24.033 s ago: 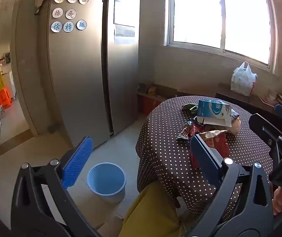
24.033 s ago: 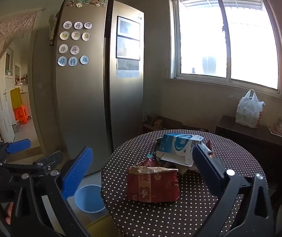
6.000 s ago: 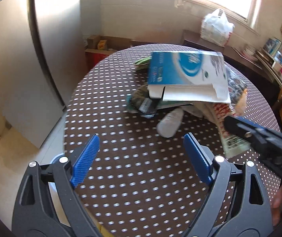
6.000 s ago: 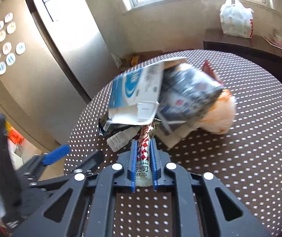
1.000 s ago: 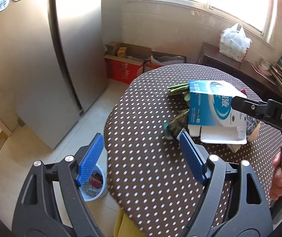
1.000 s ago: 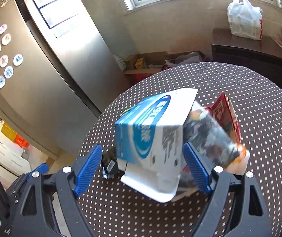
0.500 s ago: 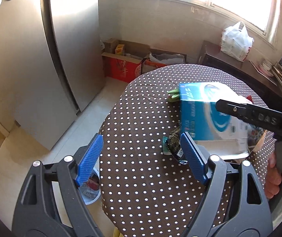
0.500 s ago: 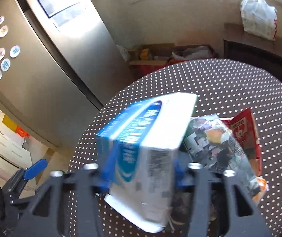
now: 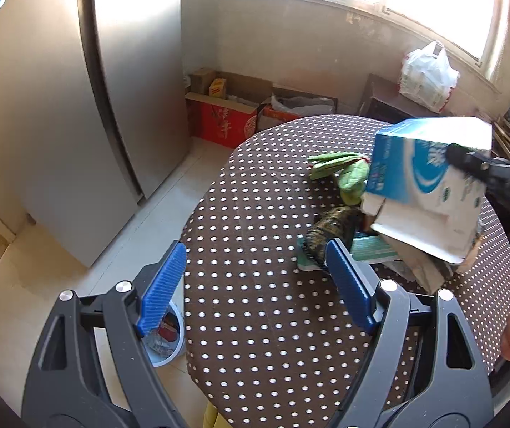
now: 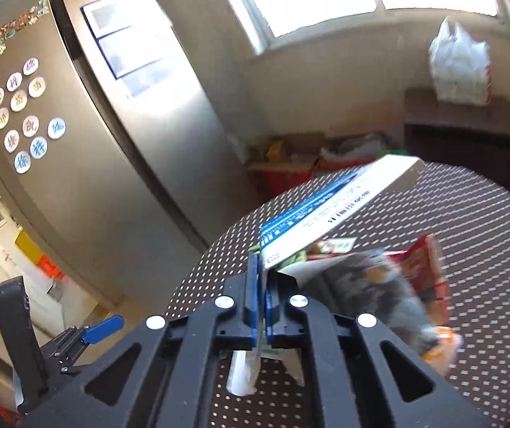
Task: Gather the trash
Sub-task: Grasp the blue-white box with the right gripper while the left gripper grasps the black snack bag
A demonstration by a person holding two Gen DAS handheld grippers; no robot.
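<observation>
My right gripper (image 10: 262,296) is shut on the edge of a blue and white carton (image 10: 329,210) and holds it lifted and tilted above the dotted table (image 10: 469,221). The carton also shows in the left wrist view (image 9: 419,174), with the right gripper's finger on it. My left gripper (image 9: 255,285) is open and empty over the table's near left edge (image 9: 255,321). A dark wrapper (image 9: 329,232), a green packet (image 9: 344,171) and crumpled bags (image 10: 379,285) lie under and beside the carton. A blue bin (image 9: 169,342) holding trash stands on the floor below the left gripper.
A tall steel fridge (image 9: 76,89) stands at the left. Cardboard boxes (image 9: 226,114) sit on the floor by the wall. A white plastic bag (image 9: 426,75) rests on a dark sideboard under the window. A white bottle (image 10: 242,374) lies below the right gripper.
The right gripper has closed on the carton's edge and lifted it off the pile, tilting it. The left gripper has stayed open and shifted slightly over the table edge.
</observation>
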